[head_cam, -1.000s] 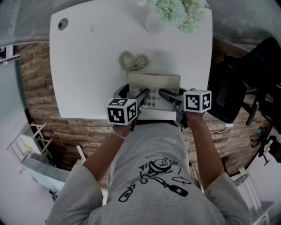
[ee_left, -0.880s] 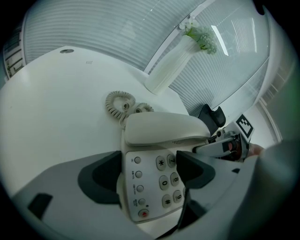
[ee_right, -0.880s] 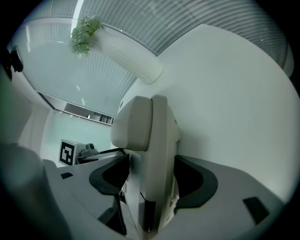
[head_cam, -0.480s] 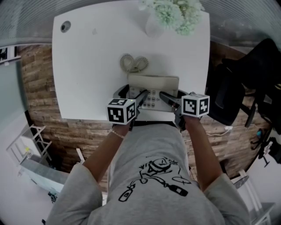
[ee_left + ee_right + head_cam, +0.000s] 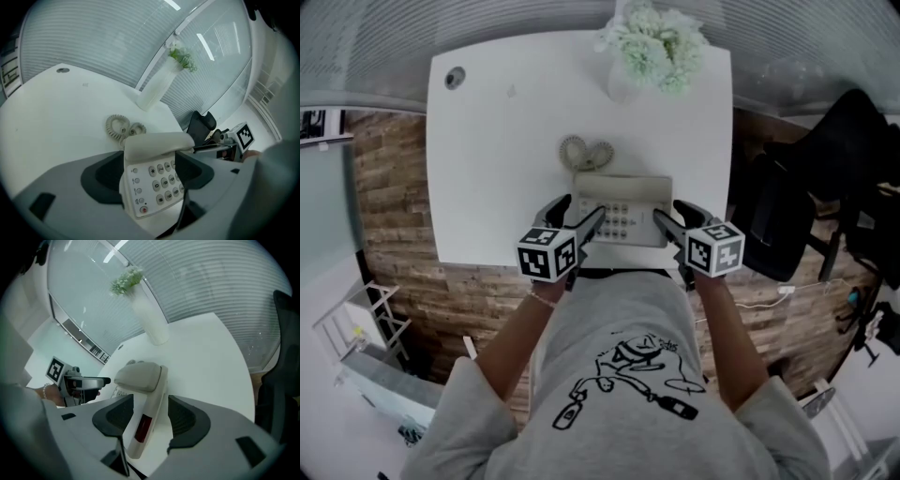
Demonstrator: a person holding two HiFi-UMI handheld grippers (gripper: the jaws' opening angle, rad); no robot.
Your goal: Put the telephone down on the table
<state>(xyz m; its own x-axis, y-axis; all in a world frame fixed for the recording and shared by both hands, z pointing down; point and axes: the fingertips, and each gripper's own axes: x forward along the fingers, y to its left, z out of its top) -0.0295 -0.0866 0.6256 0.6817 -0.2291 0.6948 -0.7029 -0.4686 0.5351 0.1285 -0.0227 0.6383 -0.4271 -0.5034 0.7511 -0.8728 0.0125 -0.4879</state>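
A beige push-button telephone (image 5: 623, 202) lies flat on the white table (image 5: 487, 169) near its front edge, with the handset on its cradle. Its coiled cord (image 5: 586, 152) lies just behind it. My left gripper (image 5: 586, 203) stands open over the phone's left end, and the keypad (image 5: 157, 178) fills the gap between its jaws. My right gripper (image 5: 667, 208) is at the phone's right end. Its jaws have just been closing a little but are still open. The phone's side (image 5: 147, 404) stands between them, with table showing beside it.
A white vase of pale green flowers (image 5: 652, 47) stands at the table's far edge. A round cable hole (image 5: 455, 77) marks the far left corner. A black office chair (image 5: 787, 216) stands right of the table, over a wood-plank floor.
Both grippers have drawn back toward me along the phone, and the right one has rolled. The phone now shows farther in from the table's front edge.
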